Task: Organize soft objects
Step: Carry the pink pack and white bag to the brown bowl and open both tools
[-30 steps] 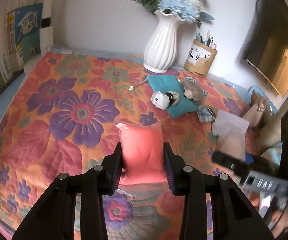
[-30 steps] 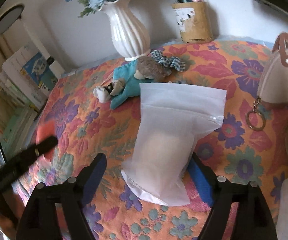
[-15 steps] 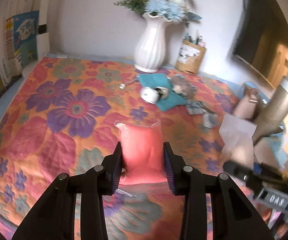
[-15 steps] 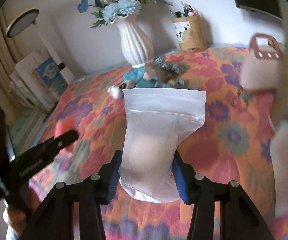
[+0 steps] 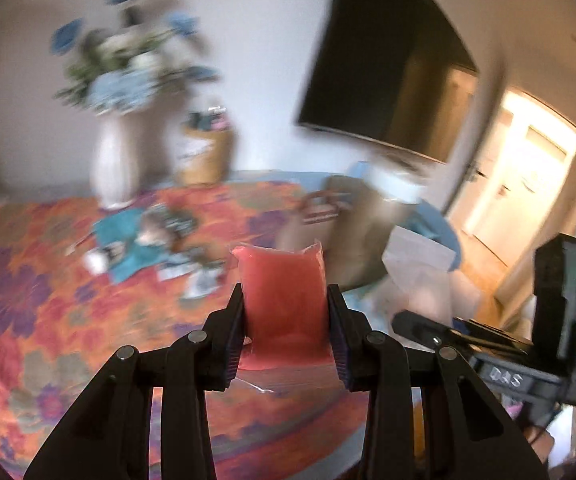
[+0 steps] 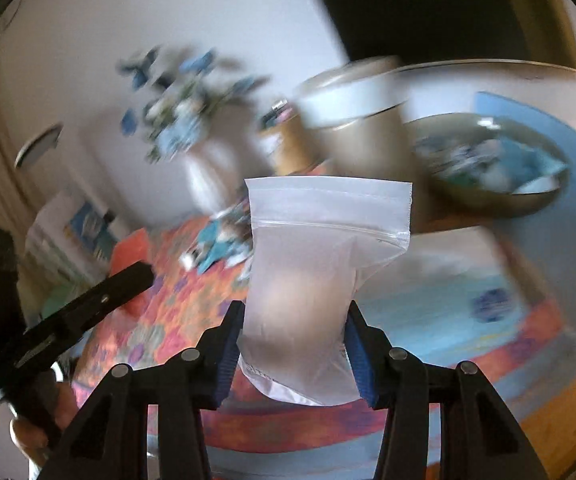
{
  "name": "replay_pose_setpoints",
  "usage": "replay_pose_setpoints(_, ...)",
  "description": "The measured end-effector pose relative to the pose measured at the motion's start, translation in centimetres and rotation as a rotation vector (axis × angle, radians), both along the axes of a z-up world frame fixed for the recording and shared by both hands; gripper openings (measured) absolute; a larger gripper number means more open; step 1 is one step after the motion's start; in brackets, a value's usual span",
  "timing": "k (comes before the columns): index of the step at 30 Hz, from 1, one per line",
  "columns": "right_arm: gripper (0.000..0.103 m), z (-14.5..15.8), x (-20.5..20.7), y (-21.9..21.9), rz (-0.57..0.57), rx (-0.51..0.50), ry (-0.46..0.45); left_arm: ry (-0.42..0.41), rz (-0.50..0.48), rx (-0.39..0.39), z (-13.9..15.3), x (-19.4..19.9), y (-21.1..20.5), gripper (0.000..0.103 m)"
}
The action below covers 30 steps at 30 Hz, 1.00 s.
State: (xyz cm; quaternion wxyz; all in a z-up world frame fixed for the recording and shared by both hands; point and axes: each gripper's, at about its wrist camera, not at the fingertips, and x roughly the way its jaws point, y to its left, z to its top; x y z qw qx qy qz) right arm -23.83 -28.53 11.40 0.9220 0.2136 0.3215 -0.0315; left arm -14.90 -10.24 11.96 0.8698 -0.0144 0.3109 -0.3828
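The floral bedspread (image 5: 47, 300) fills the lower scene, blurred in both views. A dark screen (image 5: 384, 80) hangs on the wall to the right. At the back a white vase of blue flowers (image 5: 115, 160) stands just beside a tan pen holder (image 5: 203, 156). In the right wrist view a round bowl (image 6: 500, 196) heaped with bluish things sits at the right, next to a tan cylinder with a white band (image 6: 356, 120). A teal plush toy (image 5: 127, 248) lies near the vase. The white zip pouch (image 6: 320, 280) is off the bedspread, clamped in the right gripper (image 6: 294, 356). The red pouch (image 5: 283, 300) is squeezed upright between the left gripper (image 5: 285, 344) pads, above the cover.
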Motion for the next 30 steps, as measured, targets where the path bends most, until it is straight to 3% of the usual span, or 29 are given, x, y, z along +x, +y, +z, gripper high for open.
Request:
replay_pose_setpoints(11,0.047,0.4,-6.1,-12.5,-0.298,0.047,-0.012,0.022,-0.256,0.025,2.1,-3.1,-12.9,0.034)
replay_pose_setpoints(17,0.047,3.0,-5.3,-18.2,-0.378,0.034,-0.043,0.022,-0.288,0.025,4.1,-3.1,-19.6,0.034)
replay_pose_setpoints(25,0.047,4.3,2.2,-26.5,-0.374,0.059,0.017,-0.013,-0.142,0.117,3.2,-0.5,-27.7,0.034)
replay_pose_setpoints(30,0.052,3.5,7.7,-30.7,-0.317,0.142,0.075,-0.066,-0.028,0.19,1.7,2.4,-31.9,0.035)
